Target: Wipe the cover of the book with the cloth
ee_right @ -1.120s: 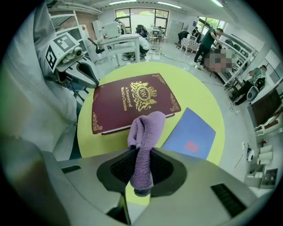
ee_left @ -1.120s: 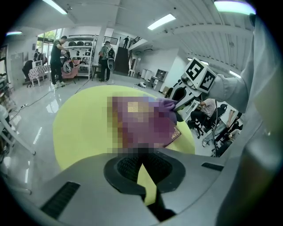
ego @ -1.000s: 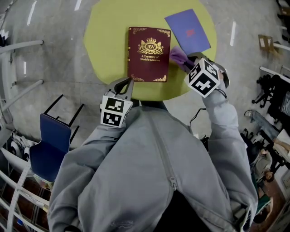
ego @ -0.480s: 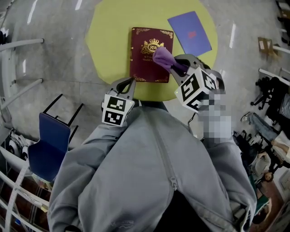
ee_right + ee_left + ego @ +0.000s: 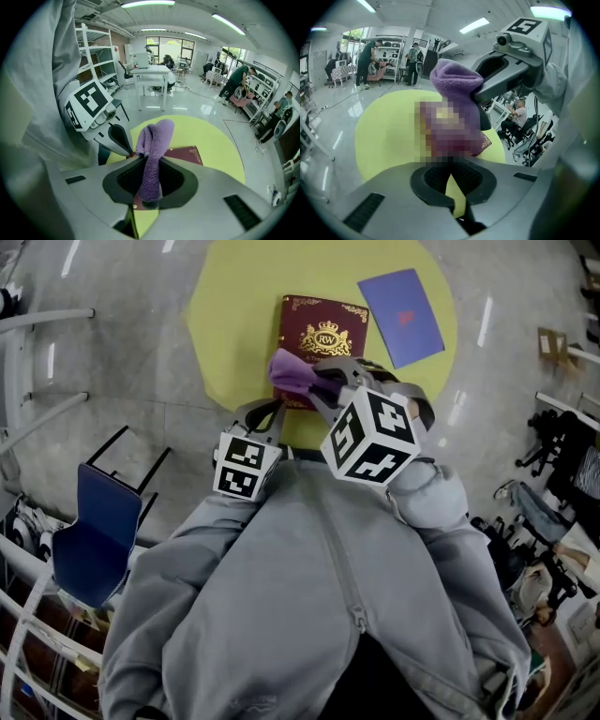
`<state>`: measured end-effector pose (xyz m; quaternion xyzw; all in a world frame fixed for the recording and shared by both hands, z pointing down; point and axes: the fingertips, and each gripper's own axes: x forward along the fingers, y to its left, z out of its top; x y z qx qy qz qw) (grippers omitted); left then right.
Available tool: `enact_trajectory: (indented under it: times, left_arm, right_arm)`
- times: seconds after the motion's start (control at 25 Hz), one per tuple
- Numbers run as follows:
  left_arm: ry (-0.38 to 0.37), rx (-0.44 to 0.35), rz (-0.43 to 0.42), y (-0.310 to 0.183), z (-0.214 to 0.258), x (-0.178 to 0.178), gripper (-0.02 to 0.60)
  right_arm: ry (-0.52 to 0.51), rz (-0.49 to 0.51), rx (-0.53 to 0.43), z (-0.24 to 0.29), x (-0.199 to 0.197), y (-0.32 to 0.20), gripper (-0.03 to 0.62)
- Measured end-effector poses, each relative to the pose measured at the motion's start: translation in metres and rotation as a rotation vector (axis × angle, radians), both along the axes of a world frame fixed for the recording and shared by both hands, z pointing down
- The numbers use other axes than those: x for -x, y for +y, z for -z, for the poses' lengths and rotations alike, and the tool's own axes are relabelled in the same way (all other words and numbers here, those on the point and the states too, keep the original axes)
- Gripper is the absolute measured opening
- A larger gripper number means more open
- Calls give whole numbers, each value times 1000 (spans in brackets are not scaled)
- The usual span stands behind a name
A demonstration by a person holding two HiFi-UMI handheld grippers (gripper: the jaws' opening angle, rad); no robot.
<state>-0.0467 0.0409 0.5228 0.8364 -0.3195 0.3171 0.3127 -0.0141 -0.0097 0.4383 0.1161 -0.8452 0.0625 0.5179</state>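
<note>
purple fleece cloth [image 5: 152,150], pinched in the right tongs [image 5: 149,183], hangs over the dark-red gilt book [image 5: 326,332] on the round yellow-green table [image 5: 234,315]. left tongs [image 5: 452,174] are pressed together, empty. best: lower until the cloth flattens, then sweep.

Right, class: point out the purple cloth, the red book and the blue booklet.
purple cloth [image 5: 152,157]: right gripper view, on its upright folded middle.
red book [image 5: 325,334]: head view, on the cover's gold crest.
blue booklet [image 5: 403,317]: head view, on the middle of its cover.
</note>
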Motion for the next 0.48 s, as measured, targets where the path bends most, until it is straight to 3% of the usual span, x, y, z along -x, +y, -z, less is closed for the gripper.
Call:
enact_trajectory:
  times: [0.48]
  left_arm:
    - [-2,-2,24,-2,0,2,18]
  right_arm:
    - [11,123,70,-30,38,12,84]
